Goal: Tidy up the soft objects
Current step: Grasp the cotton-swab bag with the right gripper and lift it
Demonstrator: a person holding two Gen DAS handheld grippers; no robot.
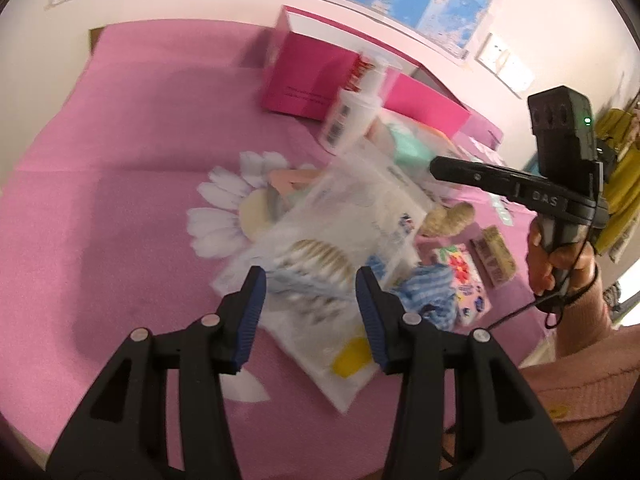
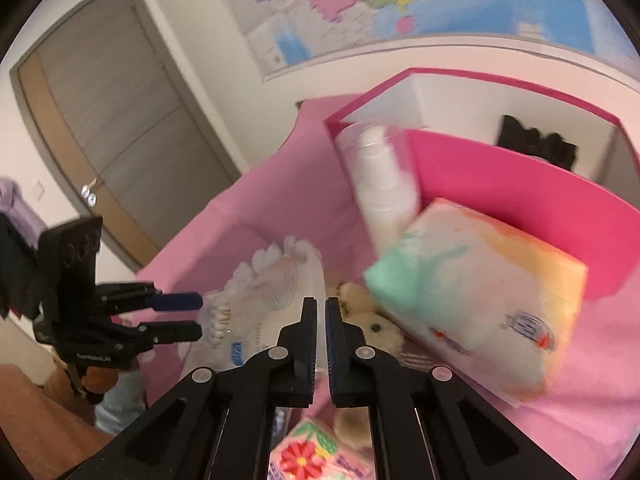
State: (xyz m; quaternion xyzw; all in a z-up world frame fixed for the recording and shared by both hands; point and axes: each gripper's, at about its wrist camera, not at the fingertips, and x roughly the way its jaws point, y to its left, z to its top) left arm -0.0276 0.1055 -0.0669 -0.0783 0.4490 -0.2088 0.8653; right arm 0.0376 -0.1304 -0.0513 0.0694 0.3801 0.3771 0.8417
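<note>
Left tool (image 1: 310, 300): you've got it spread wide, hovering just over the cotton bag (image 1: 320, 264), pads either side but nothing pinched that I can see.
Cotton bag: one, clear plastic, lying on the daisy mat (image 1: 224, 216) in the middle of the pink bench (image 1: 120, 140). It looks light, crinkly and slippery; take it by a flat edge or pinch across the bulk, or it'll likely slide out.
Blue cloth (image 1: 428, 288): one, crumpled just right of the bag. Soft and limp; grab a bunched fold.
Plush (image 2: 372, 320): one small tan toy, half hidden behind your right tool in the right view. Squashy and light; the body is the place to grip.
Flower pack (image 1: 464, 284): one, beside the cloth, soft-sided by the look of it.
Right tool (image 2: 320, 308): nearly closed, a thin gap between the pads, holding nothing, raised above the pile.
Tissue pack (image 2: 480, 292): one, pastel, leaning at the pink box (image 2: 500, 168). Puffy, it should give under the pads; squeeze its short side.
Bottle (image 2: 384, 184): one, white, hard, tilted against the box wall.
Box: one, open, something dark inside, too unclear to name.
</note>
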